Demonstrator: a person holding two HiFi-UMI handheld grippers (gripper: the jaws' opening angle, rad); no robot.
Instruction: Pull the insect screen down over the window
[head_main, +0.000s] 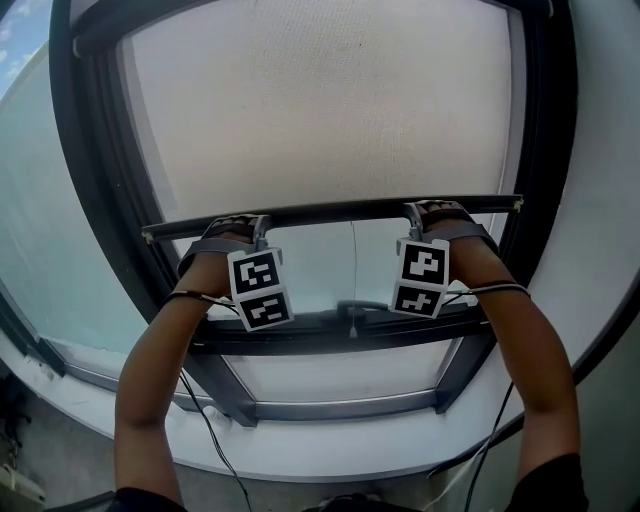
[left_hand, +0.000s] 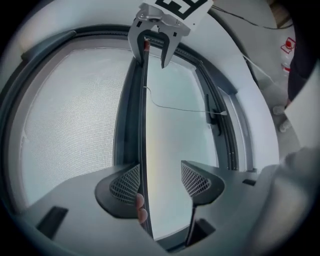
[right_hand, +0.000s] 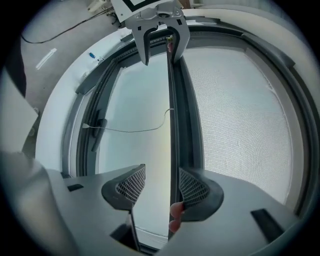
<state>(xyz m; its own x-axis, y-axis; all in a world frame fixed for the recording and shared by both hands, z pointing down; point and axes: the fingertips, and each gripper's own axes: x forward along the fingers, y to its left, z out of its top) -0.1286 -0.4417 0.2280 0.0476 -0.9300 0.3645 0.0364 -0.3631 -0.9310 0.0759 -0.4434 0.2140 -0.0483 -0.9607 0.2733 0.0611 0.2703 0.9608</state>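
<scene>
The insect screen (head_main: 330, 100) is a fine, pale woven mesh, flat and translucent, covering the upper part of the window in the head view from 9 o'clock through 12 to 3 o'clock. Its lower edge ends in a slim, straight, dark bottom bar (head_main: 340, 212) that crosses the view just above centre, from 9 o'clock to 3 o'clock. A thin pull cord (head_main: 352, 262) hangs from the middle of the bar towards 6 o'clock. Below the bar the glass pane (head_main: 320, 265) is bare, smooth and light blue-green. The left tool (left_hand: 160, 182) stands with its jaws apart. The bar runs between them and lies against the ribbed grey pad (left_hand: 125, 184) at 9 o'clock, while the opposite pad stands clear of it. Fingertips (left_hand: 141, 204) show just beside the bar at 6 o'clock. The right tool (right_hand: 162, 187) is likewise spread, not clamped. The bar passes between its jaws and touches the mesh-textured pad (right_hand: 195, 189) at 3 o'clock, and the other pad stands apart from it. Each tool carries a white cube with black square markers. The dark, curved window frame (head_main: 75, 200) surrounds the screen and pane, with a white sill (head_main: 330, 450) at 6 o'clock.
</scene>
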